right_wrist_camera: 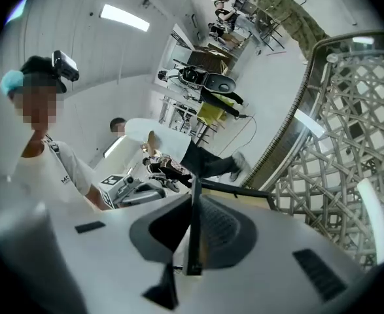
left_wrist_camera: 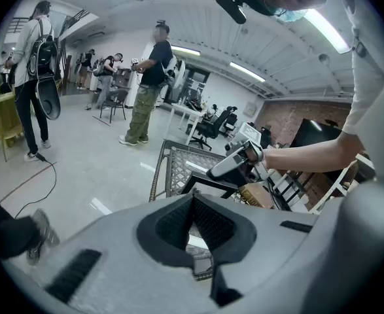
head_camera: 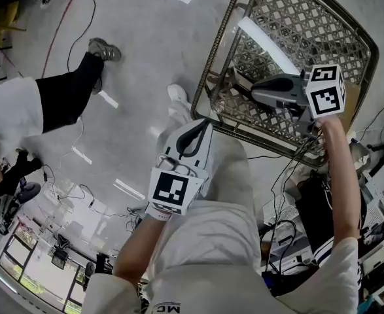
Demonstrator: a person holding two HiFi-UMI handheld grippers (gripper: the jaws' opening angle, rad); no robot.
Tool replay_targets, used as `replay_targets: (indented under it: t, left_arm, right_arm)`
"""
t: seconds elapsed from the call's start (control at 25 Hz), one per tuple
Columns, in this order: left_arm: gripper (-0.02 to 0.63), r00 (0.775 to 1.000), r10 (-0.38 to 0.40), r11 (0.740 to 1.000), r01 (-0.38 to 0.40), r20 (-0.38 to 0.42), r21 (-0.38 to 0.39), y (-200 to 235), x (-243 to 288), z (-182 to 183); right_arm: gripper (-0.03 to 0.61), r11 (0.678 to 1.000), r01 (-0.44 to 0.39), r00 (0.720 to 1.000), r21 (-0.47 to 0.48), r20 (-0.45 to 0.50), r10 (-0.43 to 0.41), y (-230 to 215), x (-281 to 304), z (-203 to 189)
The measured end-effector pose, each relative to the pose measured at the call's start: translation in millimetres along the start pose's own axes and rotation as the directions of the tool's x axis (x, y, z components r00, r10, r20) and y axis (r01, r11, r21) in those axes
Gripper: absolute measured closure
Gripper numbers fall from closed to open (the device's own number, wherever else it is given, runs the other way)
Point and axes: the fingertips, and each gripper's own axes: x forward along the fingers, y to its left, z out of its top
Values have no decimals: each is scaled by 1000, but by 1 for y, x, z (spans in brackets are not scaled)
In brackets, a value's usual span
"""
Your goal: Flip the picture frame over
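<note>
- Right tool is clamped on the picture frame. The right gripper view shows the frame edge-on, a thin dark strip squeezed between the two pads. The grip crosses front and back near one border.
- Likely reason for this grip: holding by the border leaves both faces free, so a turn of the wrist can bring the other side round.
- Frame position: raised on edge over the near part of the lattice tabletop, not lying flat. In the left gripper view its dark top bar runs under the right tool, and one side bar drops toward the lattice. I cannot tell whether the lower edge touches the tabletop.
- Left tool: tips drawn together with nothing visibly between them; lattice shows through the gap behind the tips.
- It sits at the tabletop's near rim, just beside the frame's lower corner. Contact cannot be confirmed.
- Judgement: it is placed there as a stop or support for the free corner during the turn.
- Judgement: the flip is partway, with the frame up but not laid on its other face.
- Risk: one-border grip, so the frame could pivot or slip between the pads.
</note>
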Motion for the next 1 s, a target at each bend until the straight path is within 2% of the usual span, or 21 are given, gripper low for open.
replay_targets:
  t: [0.44,1.0]
  left_arm:
    - [589,1000,-22,1000,22,-10,4,-7,16,15]
    - [589,999,-32,999,32,-30,6,-2,23,13]
  right_arm:
    - [549,998,63,992,-13,106,-61,-19,-37,33]
    - [557,994,102,976,27,190,-105,-47,-52,46]
